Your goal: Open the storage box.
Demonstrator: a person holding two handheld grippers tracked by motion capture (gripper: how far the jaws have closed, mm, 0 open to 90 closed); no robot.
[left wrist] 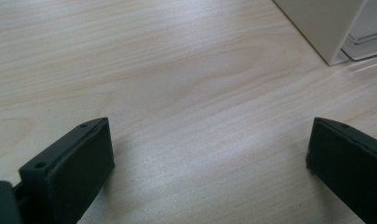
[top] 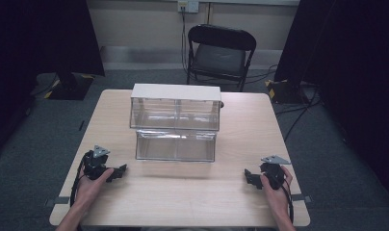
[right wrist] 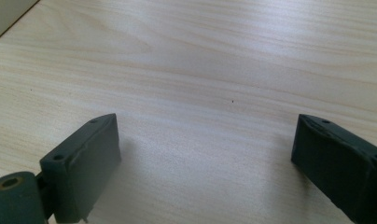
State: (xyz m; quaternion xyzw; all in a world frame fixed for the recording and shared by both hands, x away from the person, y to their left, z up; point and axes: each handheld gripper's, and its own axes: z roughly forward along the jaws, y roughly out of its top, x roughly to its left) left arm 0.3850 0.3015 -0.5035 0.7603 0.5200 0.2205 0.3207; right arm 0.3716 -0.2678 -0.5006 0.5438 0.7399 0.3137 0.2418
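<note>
My left gripper (top: 116,173) rested low on the wooden table (top: 183,192), near its left front corner, jaws spread wide with nothing between them but bare wood grain; the left gripper view confirmed it, both black pads (left wrist: 79,163) well apart over the tabletop, and a cream-coloured corner of the drawer unit (left wrist: 324,28) showing at the upper right. At table centre stood that drawer unit (top: 175,122), a clear plastic two-tier cabinet with a white top; the lower drawer (top: 175,146) stood drawn forward of the upper tier, the upper drawer (top: 175,114) sat flush. Both looked empty as far as I could tell through the clear walls, though glare made this uncertain. My right gripper (top: 250,176) lay near the right front corner, likewise spread open and holding nothing, its pads (right wrist: 84,168) over bare wood in the right gripper view. Both tools were well apart from the cabinet, neither touching it. My judgement: work on the drawers was not under way at this moment; the lower drawer remained out, and any closing or opening remained to be done, starting with a reach forward from either side. A black folding chair (top: 220,53) stood beyond the table.
</note>
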